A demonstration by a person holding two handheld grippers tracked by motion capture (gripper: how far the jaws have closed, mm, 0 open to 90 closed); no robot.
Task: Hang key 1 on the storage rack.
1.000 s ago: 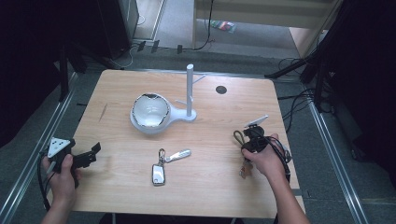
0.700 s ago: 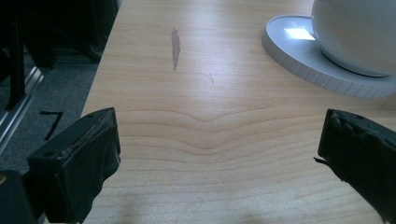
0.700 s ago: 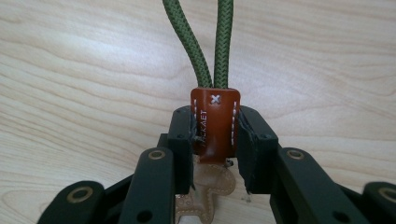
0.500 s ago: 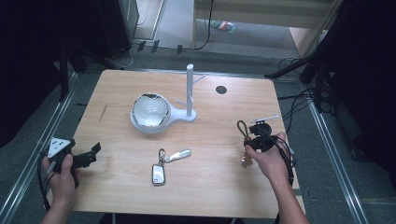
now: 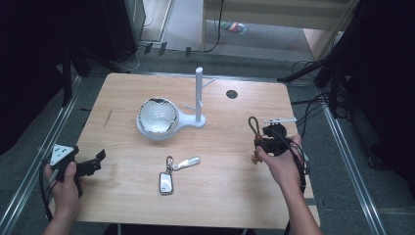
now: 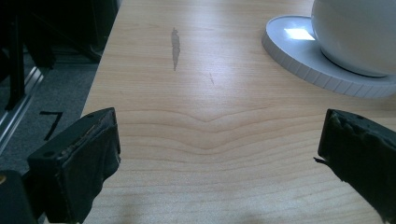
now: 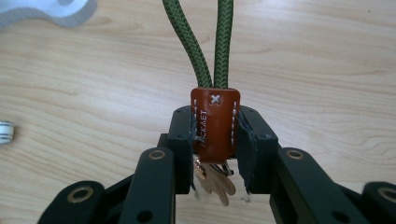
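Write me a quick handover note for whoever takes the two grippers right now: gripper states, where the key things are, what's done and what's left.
Right gripper: shut on the brown leather tab of the rope keychain, held above the table's right side; green loop points away from the jaws, keys hang below.
Left gripper: open, holding nothing, at the table's left edge.
White stand with pegs and attached bowl: mid-table, nothing on the pegs.
Car key fob with its clip: flat on the table in front of the stand.
Done: rope keychain picked up.
Left, probably: hang its loop on a stand peg; the fob is untouched.
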